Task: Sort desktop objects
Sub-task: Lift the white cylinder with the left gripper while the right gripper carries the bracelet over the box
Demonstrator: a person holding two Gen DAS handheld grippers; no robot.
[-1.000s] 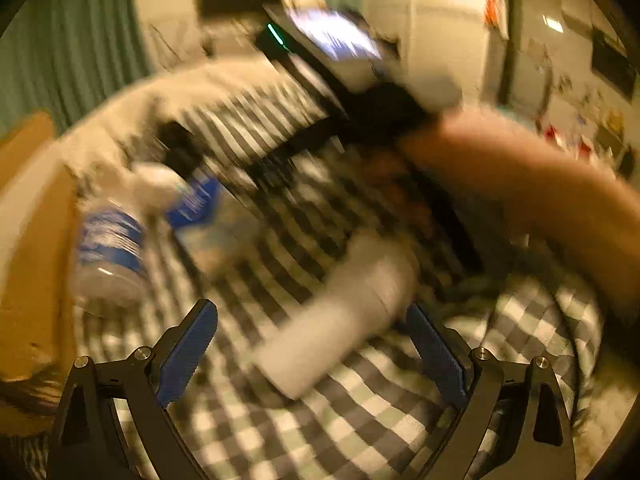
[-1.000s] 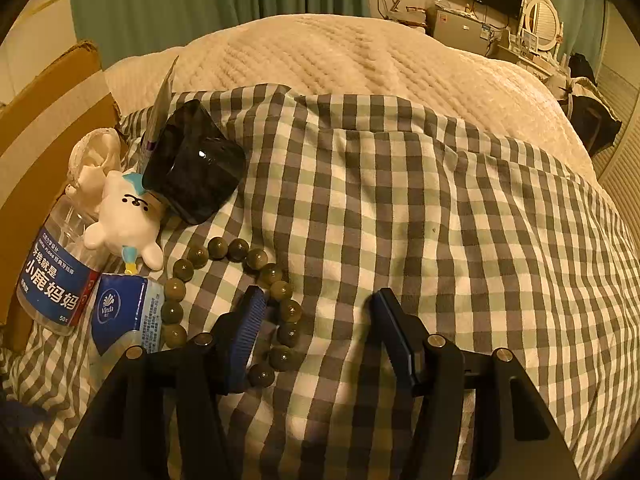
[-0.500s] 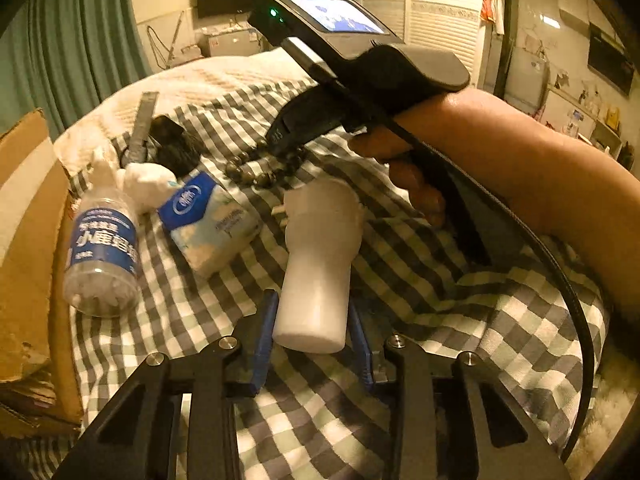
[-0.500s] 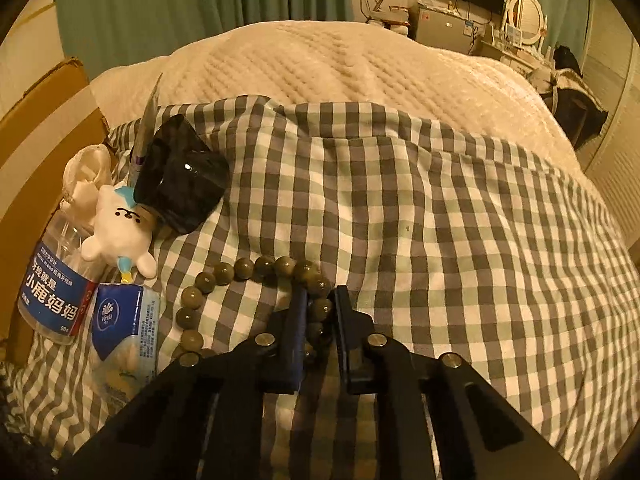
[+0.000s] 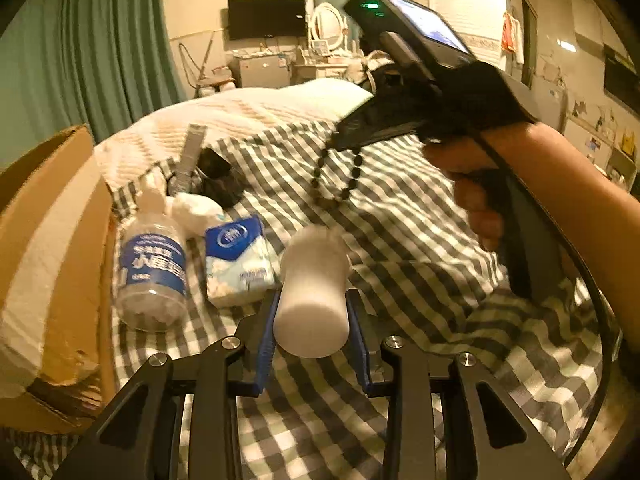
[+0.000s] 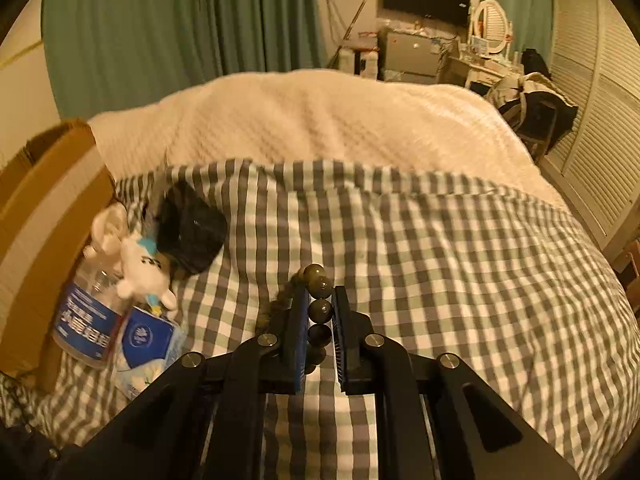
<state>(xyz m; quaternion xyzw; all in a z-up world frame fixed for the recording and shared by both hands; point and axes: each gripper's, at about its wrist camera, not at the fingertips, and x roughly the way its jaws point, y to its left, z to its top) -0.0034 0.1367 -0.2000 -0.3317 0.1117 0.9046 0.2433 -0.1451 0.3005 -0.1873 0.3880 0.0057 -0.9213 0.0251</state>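
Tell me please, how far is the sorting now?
Early stage: nothing looks sorted yet. In hand: the left gripper is closing on the white bottle; the right gripper is shut on the bead bracelet. Left on the checked cloth: water bottle, tissue pack, plush toy, black object.

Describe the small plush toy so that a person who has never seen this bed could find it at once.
Start at the cardboard box on the left edge of the checked cloth. Beside it lies a clear water bottle with a blue label. The plush toy rests against the bottle's neck, the only soft white figure, with a blue tuft.
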